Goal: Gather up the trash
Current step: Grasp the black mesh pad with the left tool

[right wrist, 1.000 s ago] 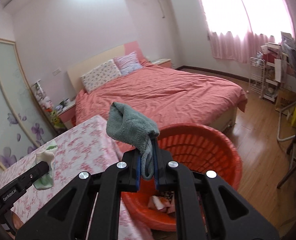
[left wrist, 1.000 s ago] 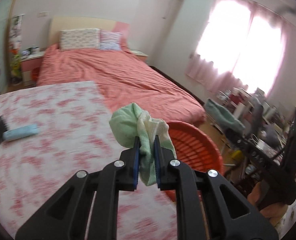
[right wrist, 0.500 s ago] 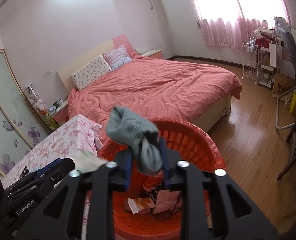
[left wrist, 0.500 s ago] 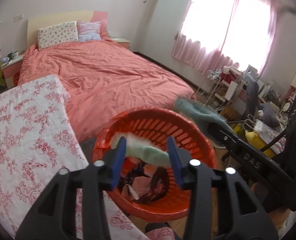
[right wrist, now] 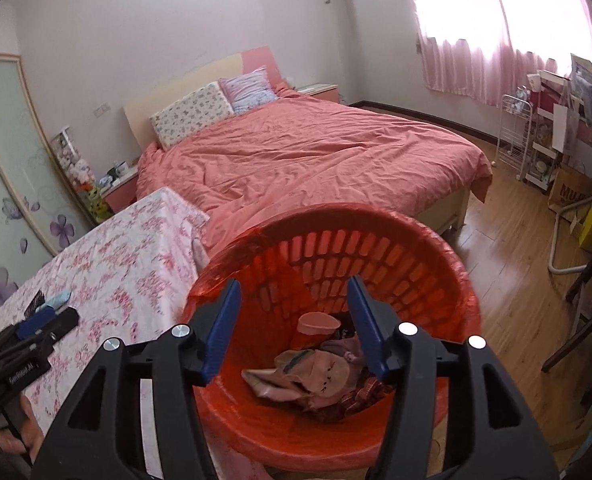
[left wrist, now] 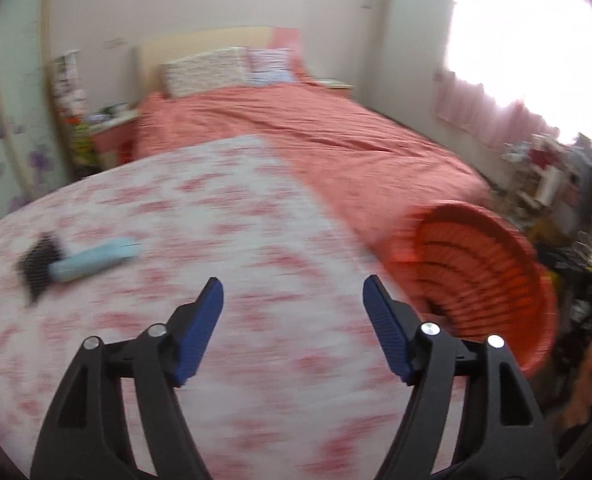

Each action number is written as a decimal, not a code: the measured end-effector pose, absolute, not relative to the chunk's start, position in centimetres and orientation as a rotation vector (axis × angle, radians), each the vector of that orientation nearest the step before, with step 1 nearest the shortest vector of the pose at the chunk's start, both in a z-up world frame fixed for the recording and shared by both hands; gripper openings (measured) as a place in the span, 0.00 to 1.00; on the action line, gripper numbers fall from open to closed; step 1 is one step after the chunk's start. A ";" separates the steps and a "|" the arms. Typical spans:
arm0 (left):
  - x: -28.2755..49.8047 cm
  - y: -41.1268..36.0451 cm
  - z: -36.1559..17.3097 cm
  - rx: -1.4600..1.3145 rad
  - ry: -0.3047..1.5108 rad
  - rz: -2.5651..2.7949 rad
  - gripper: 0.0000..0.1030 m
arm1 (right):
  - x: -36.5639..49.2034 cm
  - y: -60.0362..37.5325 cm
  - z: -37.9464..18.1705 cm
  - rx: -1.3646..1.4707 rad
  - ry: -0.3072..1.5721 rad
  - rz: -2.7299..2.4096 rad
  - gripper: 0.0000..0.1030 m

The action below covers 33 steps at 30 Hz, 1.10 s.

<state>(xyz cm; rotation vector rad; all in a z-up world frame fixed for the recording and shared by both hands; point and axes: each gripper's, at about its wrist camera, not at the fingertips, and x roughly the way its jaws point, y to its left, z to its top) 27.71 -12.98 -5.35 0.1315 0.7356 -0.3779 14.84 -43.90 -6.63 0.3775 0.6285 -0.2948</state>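
An orange slatted basket (right wrist: 435,256) stands on the floor at the table's right edge; it also shows in the left wrist view (left wrist: 491,264). Crumpled cloth and paper trash (right wrist: 315,372) lies at its bottom. My right gripper (right wrist: 294,282) is open and empty, held right over the basket. My left gripper (left wrist: 294,282) is open and empty above the floral tablecloth (left wrist: 216,220), left of the basket; it also shows in the right wrist view (right wrist: 40,326). A light blue brush with black bristles (left wrist: 76,262) lies on the table at the left.
A bed with a coral cover (right wrist: 315,152) fills the room behind the table. A cluttered rack and shelves (right wrist: 543,136) stand at the right by the window. Wooden floor (right wrist: 515,240) lies right of the basket. A chair leg (right wrist: 575,340) is near the basket.
Both grippers opened and the green cloth and the grey cloth dropped out of them. My left gripper swung back left over the table. My right gripper stayed over the basket.
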 end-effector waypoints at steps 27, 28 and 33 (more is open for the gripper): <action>44.0 10.7 -9.1 0.011 0.886 -0.018 0.11 | 24.2 -26.0 -8.6 0.137 0.796 0.013 0.54; 43.5 10.9 -9.0 0.018 0.885 -0.021 0.11 | 24.5 -25.2 -8.7 0.131 0.798 0.021 0.54; 40.0 12.9 -8.7 0.014 0.901 -0.015 0.10 | 25.6 -21.8 -8.7 0.106 0.809 0.084 0.54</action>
